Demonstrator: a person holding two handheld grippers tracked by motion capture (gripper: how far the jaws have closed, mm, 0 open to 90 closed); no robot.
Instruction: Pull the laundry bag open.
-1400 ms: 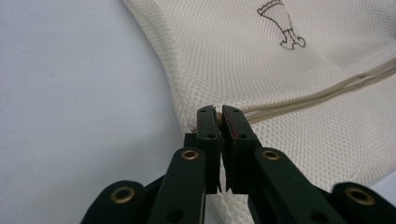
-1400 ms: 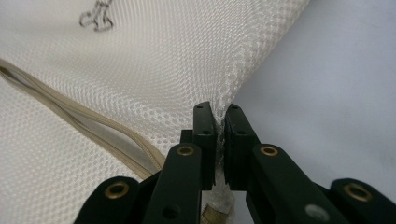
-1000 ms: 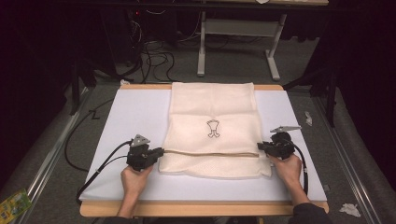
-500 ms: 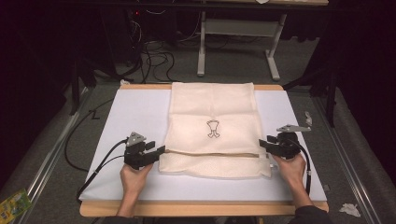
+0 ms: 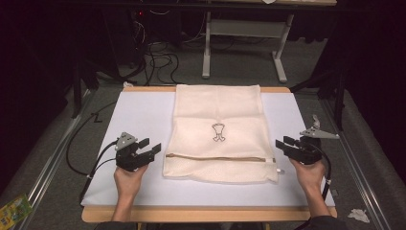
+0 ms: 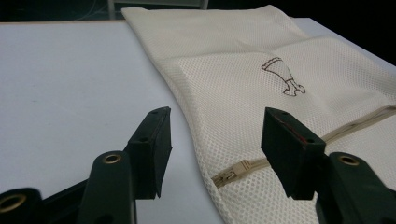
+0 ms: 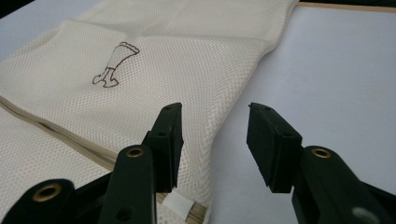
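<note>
Jaws on your left gripper (image 5: 152, 149) are spread wide, nothing between them, nothing touched. In the left gripper view (image 6: 212, 149) the gap frames the side edge of the mesh bag (image 6: 261, 93), and the zipper end (image 6: 229, 174) sits just past the tips, between the two fingers (image 6: 152, 149). Bag edge is just beside them, not in contact as far as that view shows.

Right gripper (image 5: 282, 143) is the same: jaws apart, empty. In the right gripper view (image 7: 212, 142) one finger (image 7: 167, 144) hangs over the bag's edge (image 7: 187, 70), the other over the bare white sheet (image 7: 336, 70). The small white tab (image 7: 177, 205) at the bag's corner is just under the near finger. Whether that finger touches the mesh, I cannot tell.

Pose, from the high view: both your hands come in from the near table edge, left hand (image 5: 128, 178) and right hand (image 5: 306, 173) each gripping from behind, tips angled inward toward each other. The bag (image 5: 218, 115) lies flat between the two grippers, zipper (image 5: 215, 157) running across on the line from one set of tips to the other. A small outline emblem (image 5: 218, 132) sits beyond the zipper, well past both sets of fingers.
</note>
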